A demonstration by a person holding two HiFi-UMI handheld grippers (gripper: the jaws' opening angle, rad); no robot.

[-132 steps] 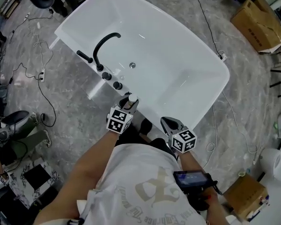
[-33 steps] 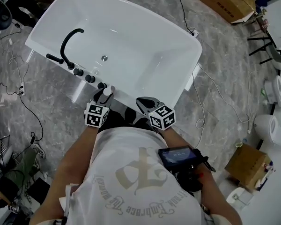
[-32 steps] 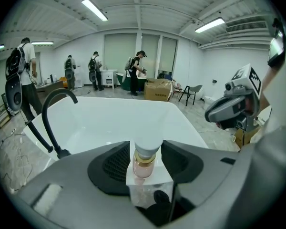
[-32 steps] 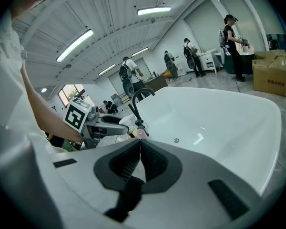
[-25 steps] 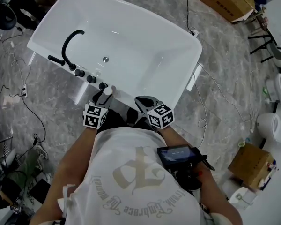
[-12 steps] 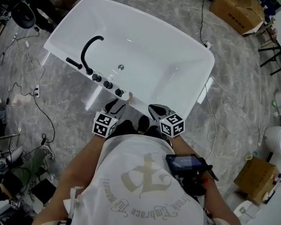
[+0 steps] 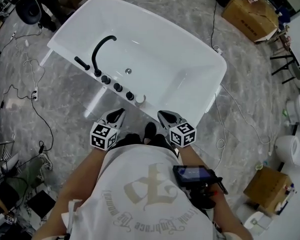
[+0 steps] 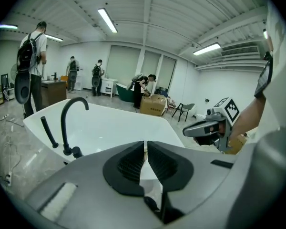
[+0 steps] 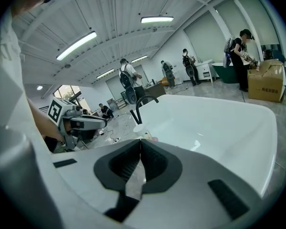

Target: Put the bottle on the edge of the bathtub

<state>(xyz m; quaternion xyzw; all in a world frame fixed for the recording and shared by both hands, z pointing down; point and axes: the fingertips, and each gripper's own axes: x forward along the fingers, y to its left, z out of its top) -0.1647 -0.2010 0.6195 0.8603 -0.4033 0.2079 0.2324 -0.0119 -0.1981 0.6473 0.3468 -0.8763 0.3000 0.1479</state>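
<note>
A small bottle (image 7: 140,99) with a white cap stands upright on the near rim of the white bathtub (image 7: 220,81), just right of the black knobs (image 7: 117,86) and the curved black faucet (image 7: 101,49). In the right gripper view the bottle (image 9: 139,128) shows beyond the jaws. My left gripper (image 7: 117,115) hovers short of the rim, a little to the left of the bottle and apart from it. Its jaws are closing, almost together, with nothing between them. My right gripper (image 7: 164,116) is shut and empty, to the right of the bottle.
Cardboard boxes (image 7: 250,16) (image 7: 267,189) stand on the marble floor, with cables (image 7: 20,91) at the left and a white toilet (image 7: 292,151) at the right. Several people (image 8: 33,66) stand beyond the tub.
The left gripper had the bottle at the rim, then let it go and drew back toward me. Its jaws have come nearly together. The bottle stays on the rim.
</note>
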